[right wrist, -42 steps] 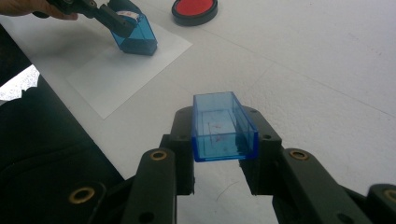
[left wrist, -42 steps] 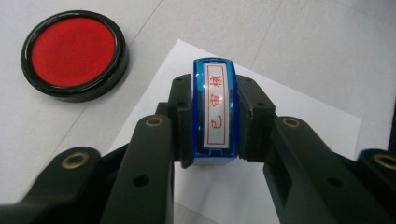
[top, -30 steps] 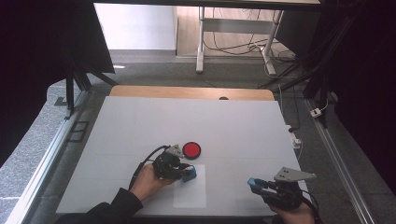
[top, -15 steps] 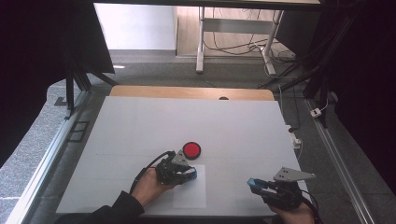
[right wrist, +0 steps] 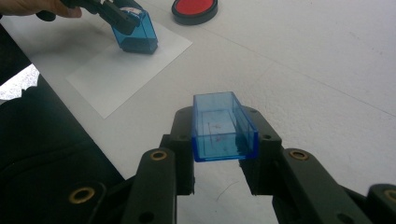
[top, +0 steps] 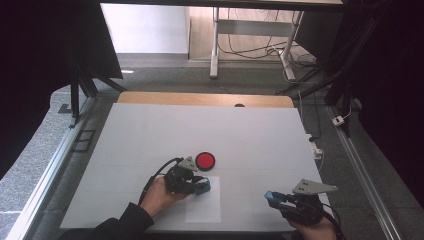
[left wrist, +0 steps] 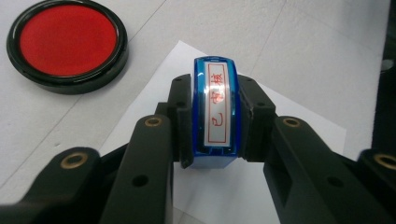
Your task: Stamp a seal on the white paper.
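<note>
Stamp [left wrist: 215, 114]: blue, pinched in my left gripper [top: 199, 185], jaws pressed on its sides, over the near end of the paper [top: 204, 209], close to it.
Cap [right wrist: 223, 127]: clear blue, pinched in my right gripper [top: 276, 198] near the table's [top: 150, 130] front edge.
Ink pad [top: 205, 160]: red, just beyond the paper.

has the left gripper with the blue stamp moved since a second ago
Yes, slightly. In the high view the left gripper, shut on the blue plastic stamp, has slid right over the white paper sheet, staying below the round red ink pad.
</note>
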`<act>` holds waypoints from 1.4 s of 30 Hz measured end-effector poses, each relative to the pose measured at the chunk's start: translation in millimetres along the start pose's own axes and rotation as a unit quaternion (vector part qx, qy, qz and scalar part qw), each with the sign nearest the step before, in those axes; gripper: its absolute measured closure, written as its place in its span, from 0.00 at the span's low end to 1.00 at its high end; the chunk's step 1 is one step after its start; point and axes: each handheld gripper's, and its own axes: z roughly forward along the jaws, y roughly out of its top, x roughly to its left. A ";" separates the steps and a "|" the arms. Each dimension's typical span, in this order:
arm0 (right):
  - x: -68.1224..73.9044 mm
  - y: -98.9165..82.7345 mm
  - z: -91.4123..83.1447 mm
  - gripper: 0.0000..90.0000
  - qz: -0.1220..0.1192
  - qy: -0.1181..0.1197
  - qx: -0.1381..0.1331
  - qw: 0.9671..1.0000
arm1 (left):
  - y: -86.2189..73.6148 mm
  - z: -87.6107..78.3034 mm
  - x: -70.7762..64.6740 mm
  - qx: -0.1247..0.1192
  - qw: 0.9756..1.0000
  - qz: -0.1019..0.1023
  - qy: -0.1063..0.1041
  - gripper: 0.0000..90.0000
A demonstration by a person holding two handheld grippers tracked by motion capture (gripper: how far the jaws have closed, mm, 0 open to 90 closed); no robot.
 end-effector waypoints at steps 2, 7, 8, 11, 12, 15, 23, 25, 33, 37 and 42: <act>0.1 0.0 0.0 0.76 0.000 0.000 0.000 1.000 | -0.2 -0.1 -0.6 0.001 1.000 0.003 0.002 0.78; 0.2 0.1 0.0 0.76 0.000 0.001 0.000 1.000 | 3.1 0.3 -9.0 0.016 0.999 0.030 0.026 0.78; 0.2 0.1 0.0 0.76 0.000 0.001 0.000 1.000 | 3.8 0.3 -9.9 0.020 0.999 0.035 0.029 0.78; 0.2 0.0 -0.2 0.76 -0.002 0.002 -0.001 1.000 | 4.0 0.3 -12.1 0.022 0.998 0.045 0.034 0.78; 0.2 0.0 -0.2 0.76 -0.002 0.003 -0.001 1.000 | 4.3 0.3 -12.0 0.022 0.998 0.045 0.034 0.78; 0.2 0.0 0.0 0.76 -0.003 0.004 -0.001 1.000 | 4.8 0.0 -10.2 0.022 0.998 0.041 0.030 0.78; 1.2 0.1 0.0 0.76 -0.006 0.003 0.001 1.000 | 5.3 -1.9 -5.6 0.013 0.999 0.038 0.018 0.78; 1.3 0.0 0.0 0.76 -0.006 0.003 0.001 1.000 | 6.0 -4.5 -5.6 0.004 0.999 0.041 0.018 0.78; 1.5 0.1 -0.1 0.76 -0.007 0.003 0.001 1.000 | 8.9 -14.1 -7.7 -0.014 0.999 0.044 0.015 0.78; 1.5 0.1 -0.1 0.76 -0.007 0.003 0.001 1.000 | 11.6 -19.5 -8.4 -0.020 0.999 0.035 0.007 0.78; 1.4 0.0 -0.2 0.76 -0.006 0.003 0.000 1.000 | 13.2 -27.3 -8.9 -0.033 0.999 0.031 -0.002 0.78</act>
